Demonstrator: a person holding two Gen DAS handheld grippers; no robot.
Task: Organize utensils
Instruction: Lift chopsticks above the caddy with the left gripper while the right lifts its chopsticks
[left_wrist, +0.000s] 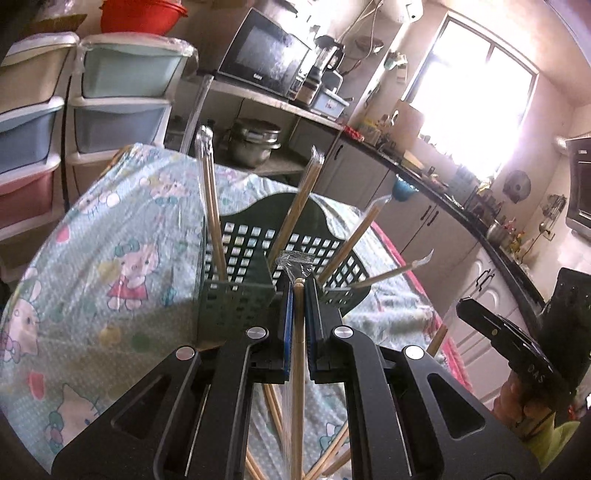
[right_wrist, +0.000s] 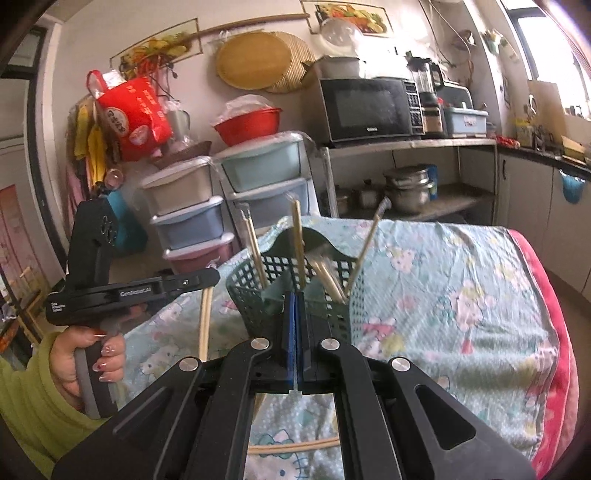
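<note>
A dark green perforated utensil basket (left_wrist: 236, 291) stands on the cartoon-print cloth (left_wrist: 110, 240), with several wrapped chopstick pairs (left_wrist: 212, 206) leaning up out of it. My left gripper (left_wrist: 299, 282) hovers just in front of the basket, shut on a wrapped chopstick pair (left_wrist: 298, 369) that runs down between its blue pads. My right gripper (left_wrist: 460, 306) is at the right, shut, with a chopstick pair (left_wrist: 437, 339) hanging from its tip. In the right wrist view the right gripper (right_wrist: 295, 295) faces the basket (right_wrist: 332, 288), and its own fingers hide the held pair. The left gripper (right_wrist: 216, 275) holds its pair (right_wrist: 205, 321) at the left.
Loose chopsticks (right_wrist: 291, 446) lie on the cloth below the grippers. Stacked plastic drawers (right_wrist: 192, 221) stand behind the table on the left. A shelf with a microwave (right_wrist: 365, 110) and pots (right_wrist: 406, 188) is at the back. A kitchen counter (left_wrist: 461, 210) runs along the right.
</note>
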